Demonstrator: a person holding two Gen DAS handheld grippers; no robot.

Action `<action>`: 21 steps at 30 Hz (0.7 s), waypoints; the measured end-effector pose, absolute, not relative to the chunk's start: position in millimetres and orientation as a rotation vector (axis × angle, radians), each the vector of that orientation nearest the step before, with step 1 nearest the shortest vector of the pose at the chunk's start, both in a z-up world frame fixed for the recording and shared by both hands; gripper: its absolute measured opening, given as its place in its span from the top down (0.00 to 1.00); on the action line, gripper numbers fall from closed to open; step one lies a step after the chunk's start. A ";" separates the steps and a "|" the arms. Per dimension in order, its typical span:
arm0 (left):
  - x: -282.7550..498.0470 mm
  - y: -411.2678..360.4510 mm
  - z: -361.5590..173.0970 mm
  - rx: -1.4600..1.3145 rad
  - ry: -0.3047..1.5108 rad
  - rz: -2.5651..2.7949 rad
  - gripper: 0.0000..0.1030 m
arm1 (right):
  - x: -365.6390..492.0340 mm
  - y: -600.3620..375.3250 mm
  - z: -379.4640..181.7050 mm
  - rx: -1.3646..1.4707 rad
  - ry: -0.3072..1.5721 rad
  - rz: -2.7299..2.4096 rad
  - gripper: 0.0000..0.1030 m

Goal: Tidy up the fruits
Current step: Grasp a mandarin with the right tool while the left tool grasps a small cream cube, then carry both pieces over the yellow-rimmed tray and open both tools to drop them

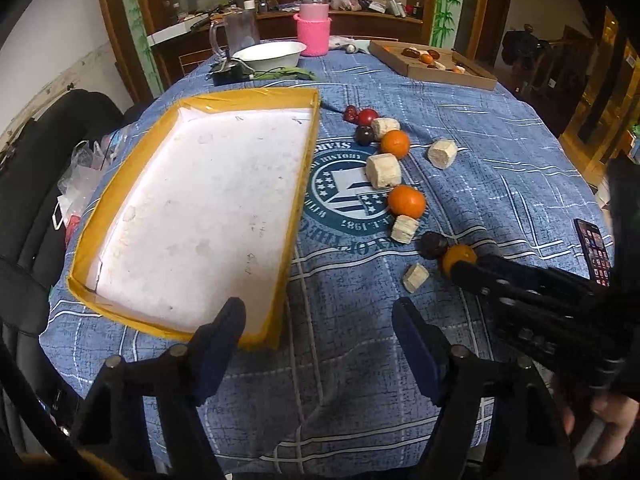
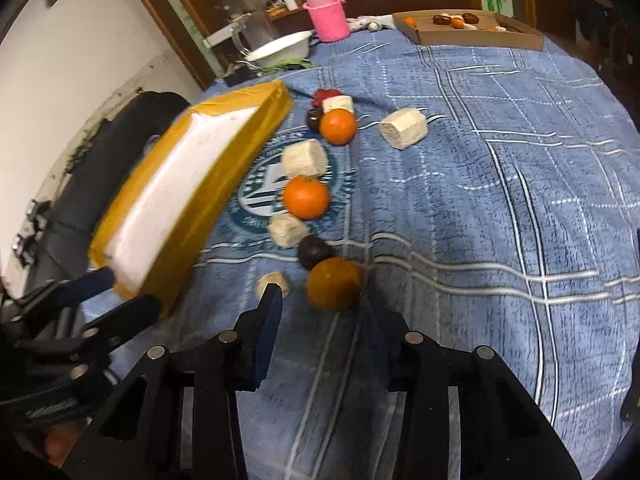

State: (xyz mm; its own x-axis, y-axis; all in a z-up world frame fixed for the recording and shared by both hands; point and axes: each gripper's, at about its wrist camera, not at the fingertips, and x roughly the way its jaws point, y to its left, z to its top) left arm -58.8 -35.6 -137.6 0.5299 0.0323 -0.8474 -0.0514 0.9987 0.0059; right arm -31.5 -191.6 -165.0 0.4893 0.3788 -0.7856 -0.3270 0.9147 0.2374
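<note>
1. The right gripper [image 2: 320,320] has its fingers spread, reaching toward the nearest round orange fruit [image 2: 334,284], which sits on the blue checked tablecloth [image 2: 500,240] at about 12 o'clock from the fingertips. Nothing is pinched yet; contact cannot be told through the blur.
2. Centre the fingers on the fruit's widest part before closing, since a round skin probably slips out of an off-centre squeeze.
3. Mind the dark round fruit [image 2: 314,252] touching it at 11 o'clock and the small pale cut block [image 2: 274,284] at 9 o'clock; approach low and straight.
4. The left gripper [image 1: 320,328] hovers, fingers spread and empty, over the near corner of the shallow yellow-rimmed white tray [image 1: 120,184], the likely destination at 10 o'clock.
</note>
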 end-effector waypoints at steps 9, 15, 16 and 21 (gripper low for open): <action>-33.6 -65.0 -151.7 0.006 1.049 -0.098 0.44 | -31.8 -213.8 -164.3 0.132 0.942 0.457 0.74; -12.8 -98.0 -172.2 0.088 1.093 -0.175 0.61 | -35.2 -231.9 -156.5 0.176 0.923 0.443 0.74; -9.9 -100.1 -176.0 0.100 1.100 -0.172 0.64 | -35.0 -233.6 -156.4 0.183 0.922 0.442 0.74; -11.5 -103.6 -183.1 0.114 1.123 -0.166 0.79 | -35.8 -240.5 -159.0 0.215 0.922 0.439 0.74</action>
